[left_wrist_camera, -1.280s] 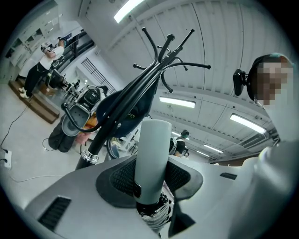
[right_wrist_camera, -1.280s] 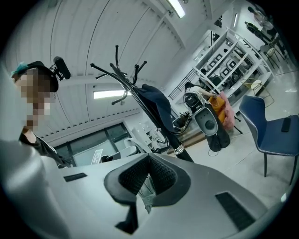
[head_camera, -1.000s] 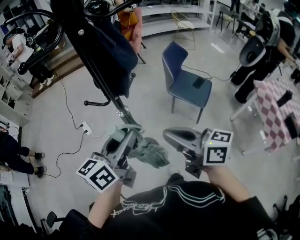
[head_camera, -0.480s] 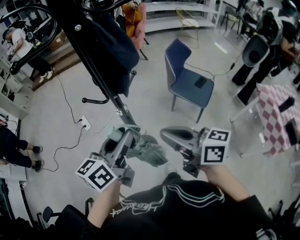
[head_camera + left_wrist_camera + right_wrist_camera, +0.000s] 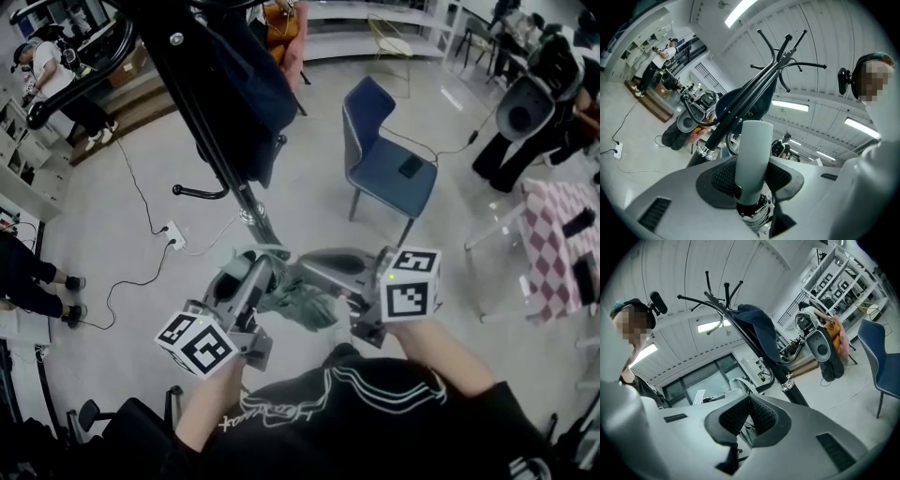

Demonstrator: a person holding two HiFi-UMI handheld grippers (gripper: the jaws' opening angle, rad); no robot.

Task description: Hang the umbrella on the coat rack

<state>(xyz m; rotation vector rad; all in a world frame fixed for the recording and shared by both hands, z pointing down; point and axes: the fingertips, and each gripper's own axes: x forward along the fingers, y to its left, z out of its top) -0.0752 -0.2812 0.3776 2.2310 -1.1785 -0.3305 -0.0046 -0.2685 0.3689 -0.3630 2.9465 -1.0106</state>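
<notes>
Holding the umbrella (image 5: 305, 302) low in front of the body, well apart from the top of the coat rack (image 5: 217, 155). Clamping its grey handle (image 5: 752, 157) in the left gripper (image 5: 255, 274), with the jaws standing partway apart and pressing on the handle from both sides, and pointing the handle's end towards the rack's hooks (image 5: 787, 51) in the left gripper view. Keeping the right gripper (image 5: 314, 267) just beside the bunched green-grey canopy, with its jaws closed together and gripping nothing, going by the right gripper view. Judging the task as barely past the pickup: having the umbrella in hand, with no part of it on the rack yet. Noting a dark coat (image 5: 246, 89) already draped from the upper part of the rack, with several hooks above it looking bare. Leaving, on this reading, nearly everything to do: raising the umbrella to a free hook, catching it there, opening the left jaws and checking for a steady hang
</notes>
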